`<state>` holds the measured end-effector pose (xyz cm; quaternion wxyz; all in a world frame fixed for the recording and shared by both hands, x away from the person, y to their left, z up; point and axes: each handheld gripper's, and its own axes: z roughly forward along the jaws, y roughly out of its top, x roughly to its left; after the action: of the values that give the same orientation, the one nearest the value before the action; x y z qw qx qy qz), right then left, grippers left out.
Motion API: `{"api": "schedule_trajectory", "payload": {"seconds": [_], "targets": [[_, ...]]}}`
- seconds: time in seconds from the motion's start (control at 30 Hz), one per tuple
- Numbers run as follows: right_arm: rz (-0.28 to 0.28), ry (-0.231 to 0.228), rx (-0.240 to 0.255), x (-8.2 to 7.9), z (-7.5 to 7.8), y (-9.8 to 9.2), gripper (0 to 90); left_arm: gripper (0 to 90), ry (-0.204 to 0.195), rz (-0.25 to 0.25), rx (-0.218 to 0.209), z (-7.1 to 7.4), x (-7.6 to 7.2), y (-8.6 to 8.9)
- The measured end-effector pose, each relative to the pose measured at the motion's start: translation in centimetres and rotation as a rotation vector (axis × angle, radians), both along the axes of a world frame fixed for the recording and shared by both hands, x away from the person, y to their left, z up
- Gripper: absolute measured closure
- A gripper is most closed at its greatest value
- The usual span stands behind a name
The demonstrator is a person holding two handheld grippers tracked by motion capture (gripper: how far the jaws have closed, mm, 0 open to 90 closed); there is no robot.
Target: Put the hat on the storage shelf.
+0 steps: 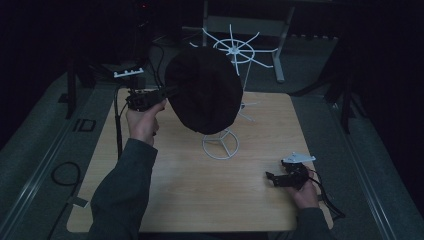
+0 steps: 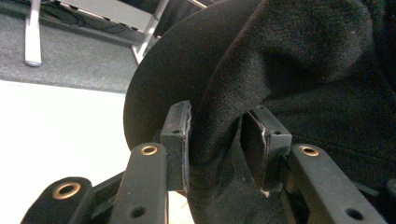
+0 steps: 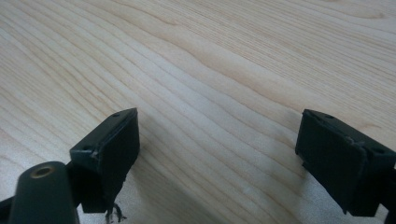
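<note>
Black felt hat (image 1: 204, 90) sits on the white wire stand (image 1: 221, 144) mid-bench; my left tool (image 2: 217, 133) straddles its brim, loosened, while my right tool (image 3: 217, 154) rests spread near the right edge.

Dim lab, wooden table (image 1: 190, 190), cabled floor (image 1: 35, 150)

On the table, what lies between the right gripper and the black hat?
In the high view, bare wooden table and the round white wire base of the hat stand lie between the right gripper and the black hat.

Dark grey sleeves; black fingers (image 3: 112, 149) with brass-ringed screw holes
</note>
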<state>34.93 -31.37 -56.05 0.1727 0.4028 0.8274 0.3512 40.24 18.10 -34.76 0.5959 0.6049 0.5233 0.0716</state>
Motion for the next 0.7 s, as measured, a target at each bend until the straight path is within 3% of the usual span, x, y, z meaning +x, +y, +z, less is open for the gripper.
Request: {"api": "schedule_trajectory", "payload": {"seconds": [0.23, 0.47, 0.7], "targets": [[0.0, 0.0, 0.0, 0.0, 0.0, 0.0, 13.5, 55.4, -0.011, 0.011, 0.006, 0.2, -0.3, 0.3], [-0.001, 0.0, 0.0, 0.0, 0.0, 0.0, 13.5, 54.1, -0.028, 0.024, 0.039, 0.5, -0.7, 0.9], [-0.001, 0.0, 0.0, 0.0, 0.0, 0.0, 13.5, 53.0, -0.048, 0.032, 0.132, 0.7, -1.4, 0.9]]}}
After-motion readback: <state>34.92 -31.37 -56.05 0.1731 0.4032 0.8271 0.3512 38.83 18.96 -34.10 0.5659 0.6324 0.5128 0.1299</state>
